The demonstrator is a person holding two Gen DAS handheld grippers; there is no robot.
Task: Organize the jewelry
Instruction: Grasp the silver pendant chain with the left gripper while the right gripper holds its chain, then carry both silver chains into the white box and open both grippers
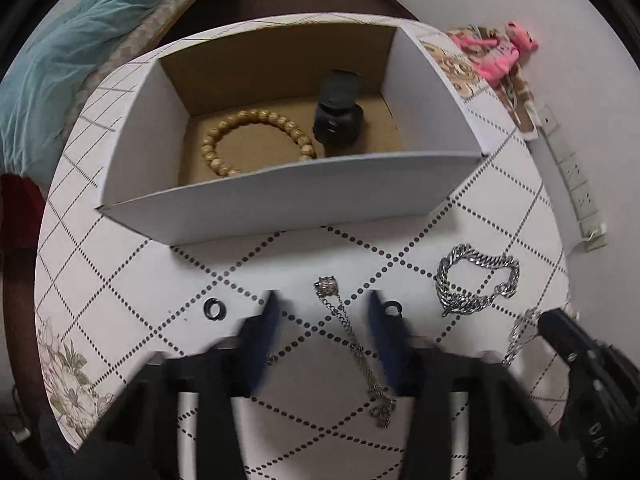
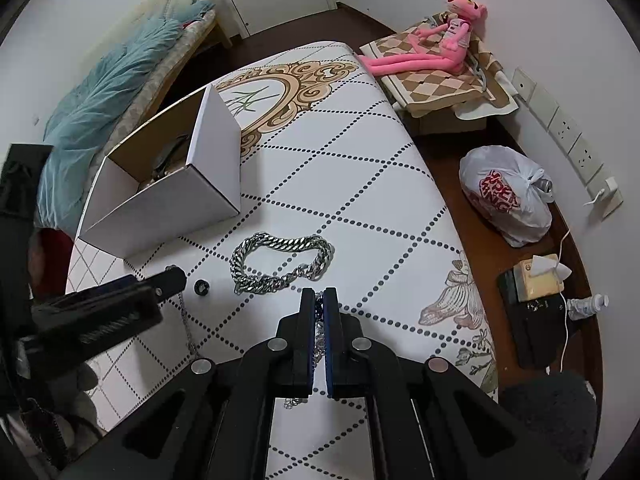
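A white cardboard box [image 1: 280,196] stands on the patterned table and holds a wooden bead bracelet [image 1: 256,142] and a black watch [image 1: 338,114]. My left gripper [image 1: 322,300] is open over a thin silver necklace with a pendant [image 1: 348,336]. Two black rings [image 1: 215,308] [image 1: 393,308] lie beside its fingers. A thick silver chain bracelet [image 1: 476,284] lies to the right, also in the right wrist view [image 2: 280,262]. My right gripper [image 2: 319,294] is shut on a thin silver chain [image 2: 319,340], just in front of the thick bracelet.
The box also shows in the right wrist view [image 2: 168,200] at the table's left. A pink plush toy [image 2: 440,44] sits on a checked cushion beyond the table. A white plastic bag [image 2: 504,196] and a tissue box [image 2: 540,276] lie on the floor to the right.
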